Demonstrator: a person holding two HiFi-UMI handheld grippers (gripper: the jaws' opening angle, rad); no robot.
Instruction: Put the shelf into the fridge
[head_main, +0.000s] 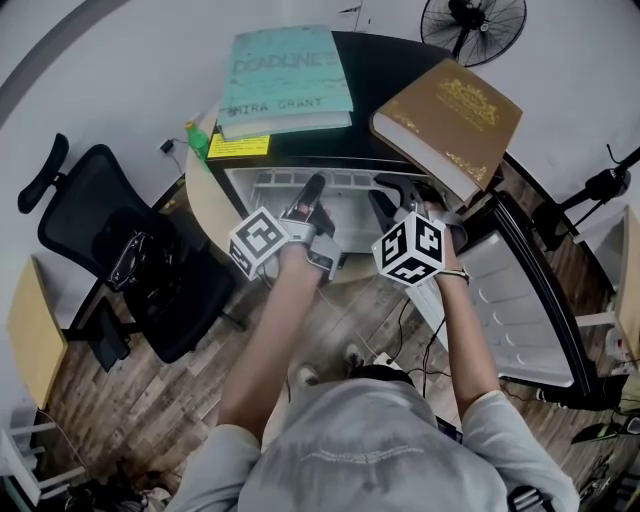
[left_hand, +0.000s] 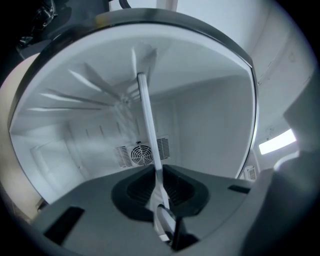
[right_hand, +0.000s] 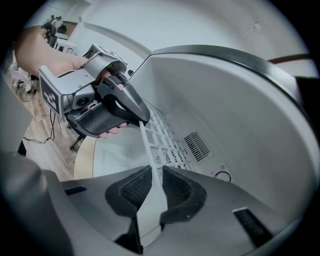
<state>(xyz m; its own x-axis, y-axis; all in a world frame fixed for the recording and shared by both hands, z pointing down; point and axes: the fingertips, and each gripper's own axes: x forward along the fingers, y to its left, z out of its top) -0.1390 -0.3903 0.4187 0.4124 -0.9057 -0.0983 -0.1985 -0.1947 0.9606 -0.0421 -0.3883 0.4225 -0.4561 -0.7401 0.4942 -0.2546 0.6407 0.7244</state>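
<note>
A white grid shelf (head_main: 345, 205) sits level in the open mouth of the small fridge (head_main: 250, 185), held at its near edge by both grippers. My left gripper (head_main: 308, 198) is shut on the shelf's left part. In the left gripper view the shelf (left_hand: 148, 130) runs edge-on from between the pads of the left gripper (left_hand: 156, 179) into the white interior. My right gripper (head_main: 392, 197) is shut on the right part. In the right gripper view the shelf edge (right_hand: 151, 159) passes between the right gripper's (right_hand: 156, 184) pads, and the left gripper (right_hand: 131, 107) clamps the same edge further along.
A teal book (head_main: 286, 80) and a brown book (head_main: 448, 118) lie on the fridge top. The fridge door (head_main: 525, 305) stands open at the right. A black office chair (head_main: 125, 260) is at the left, a fan (head_main: 474, 26) behind. A round vent (left_hand: 140, 155) is on the back wall.
</note>
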